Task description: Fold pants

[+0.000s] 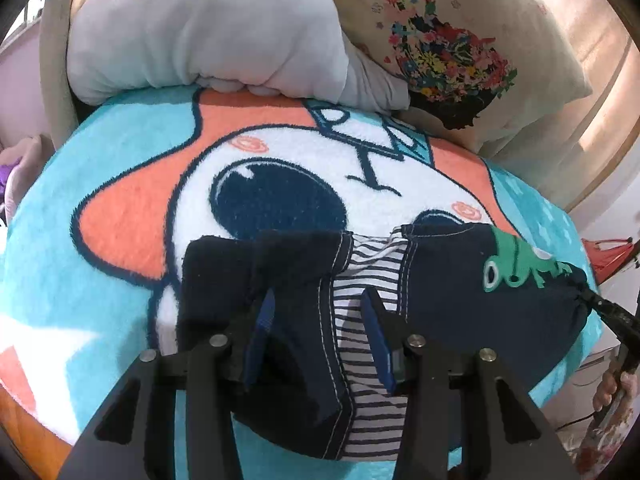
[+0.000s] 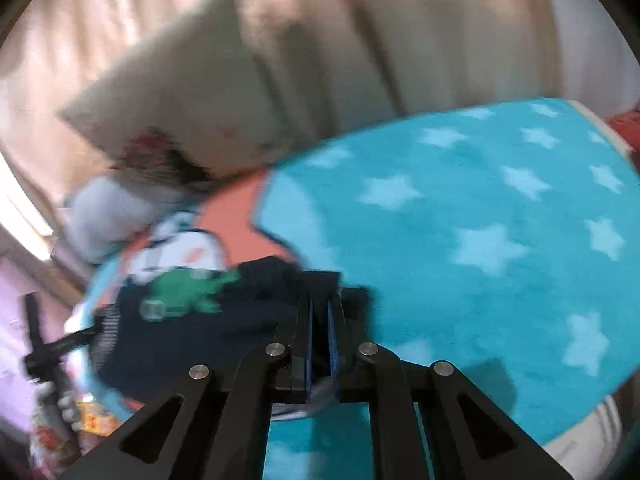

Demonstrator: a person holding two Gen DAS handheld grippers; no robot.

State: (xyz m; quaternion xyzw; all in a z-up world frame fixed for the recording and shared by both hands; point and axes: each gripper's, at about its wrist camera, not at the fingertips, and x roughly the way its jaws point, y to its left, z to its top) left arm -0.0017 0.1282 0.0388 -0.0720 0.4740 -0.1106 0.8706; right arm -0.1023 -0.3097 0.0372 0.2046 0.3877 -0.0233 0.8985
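Note:
Small navy pants (image 1: 440,280) with a striped lining and a green frog print (image 1: 516,264) lie bunched on a turquoise cartoon blanket (image 1: 80,280). My left gripper (image 1: 320,312) stands over the waist end. Its jaws are apart, with the seam and striped lining between the blue pads and no clear squeeze. My right gripper (image 2: 320,292) is shut on the dark edge of the pants (image 2: 180,320). In the left wrist view the right gripper (image 1: 592,302) pinches gathered fabric at the far right end. The right wrist view is blurred.
A grey cushion (image 1: 200,32) and a cream pillow with a flower print (image 1: 460,40) lean at the back of the blanket. Behind them hangs a beige curtain (image 2: 360,40). The starred blanket part (image 2: 480,200) spreads right. A hand (image 1: 612,392) holds the right gripper.

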